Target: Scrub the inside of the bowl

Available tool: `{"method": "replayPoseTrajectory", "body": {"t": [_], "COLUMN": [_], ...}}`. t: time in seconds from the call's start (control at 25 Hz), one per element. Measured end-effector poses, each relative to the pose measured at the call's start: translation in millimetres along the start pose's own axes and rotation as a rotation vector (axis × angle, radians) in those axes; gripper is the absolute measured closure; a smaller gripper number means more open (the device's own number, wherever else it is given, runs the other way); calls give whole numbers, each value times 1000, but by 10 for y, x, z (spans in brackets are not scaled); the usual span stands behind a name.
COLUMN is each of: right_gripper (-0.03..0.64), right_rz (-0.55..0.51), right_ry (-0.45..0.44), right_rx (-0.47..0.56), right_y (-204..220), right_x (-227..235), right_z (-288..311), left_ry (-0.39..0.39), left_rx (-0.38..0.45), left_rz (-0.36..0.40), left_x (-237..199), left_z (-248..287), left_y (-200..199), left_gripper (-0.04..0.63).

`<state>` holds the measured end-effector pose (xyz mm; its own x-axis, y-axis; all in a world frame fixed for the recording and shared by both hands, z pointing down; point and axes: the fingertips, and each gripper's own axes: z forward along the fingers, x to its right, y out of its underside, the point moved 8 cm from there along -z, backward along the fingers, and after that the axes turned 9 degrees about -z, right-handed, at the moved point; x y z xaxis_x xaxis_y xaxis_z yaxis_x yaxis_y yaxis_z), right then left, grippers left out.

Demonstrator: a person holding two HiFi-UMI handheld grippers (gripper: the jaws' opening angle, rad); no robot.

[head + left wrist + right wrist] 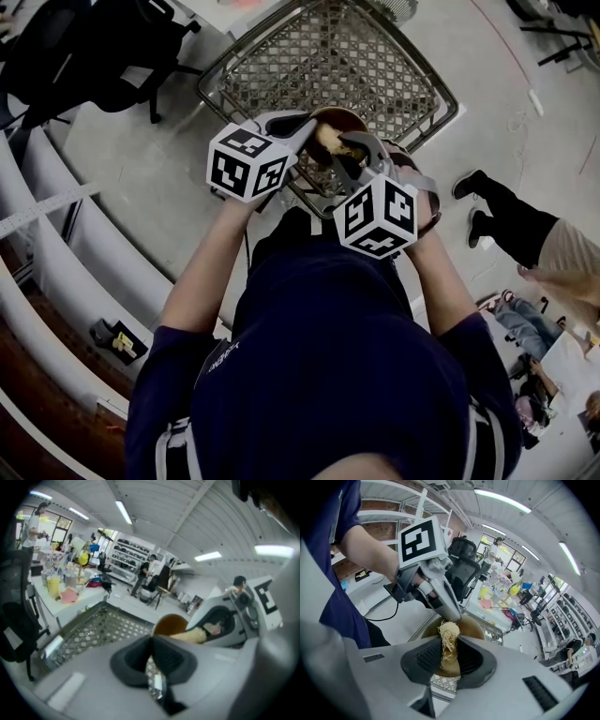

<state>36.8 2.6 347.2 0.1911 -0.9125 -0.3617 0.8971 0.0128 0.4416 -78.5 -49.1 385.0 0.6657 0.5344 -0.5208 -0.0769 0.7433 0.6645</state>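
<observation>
A brown bowl [349, 119] is held above a metal mesh rack [328, 56]. My left gripper [307, 127] is shut on the bowl's near rim; in the left gripper view the bowl [169, 623] shows just past the closed jaws. My right gripper [343, 150] is shut on a tan fibrous scrubber [448, 641], whose frayed tip reaches into the bowl [471, 629]. The right gripper view shows the left gripper [451, 613] meeting the bowl's rim beside the scrubber tip. The scrubber [190, 635] also appears in the left gripper view, sticking out of the right gripper [220, 625].
A black office chair [94, 56] stands at the upper left of the grey floor. White shelving [56, 253] curves along the left. A person's legs [525, 234] are at the right. A cluttered table [61, 592] lies beyond the rack.
</observation>
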Motion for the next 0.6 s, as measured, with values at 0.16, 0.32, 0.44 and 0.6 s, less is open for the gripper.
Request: {"method": "replayPoseTrajectory", "body": {"t": [0.16, 0.32, 0.44, 0.6], "right_gripper": [546, 546, 546, 546], "right_rz": [5, -8, -24, -85], "right_ry": [78, 106, 102, 71], "right_rx": [-7, -22, -21, -9], "right_y": [24, 54, 36, -58], "right_x": [101, 139, 103, 1], "right_z": [-39, -48, -26, 17], "left_ry": [-12, -44, -47, -40], "left_rx": [-29, -55, -57, -46], "left_rz": [16, 26, 35, 53], "left_x": [-5, -84, -85, -33], "left_z": [-7, -9, -14, -8], "left_y": [71, 128, 119, 54], "left_gripper": [583, 584, 583, 584]}}
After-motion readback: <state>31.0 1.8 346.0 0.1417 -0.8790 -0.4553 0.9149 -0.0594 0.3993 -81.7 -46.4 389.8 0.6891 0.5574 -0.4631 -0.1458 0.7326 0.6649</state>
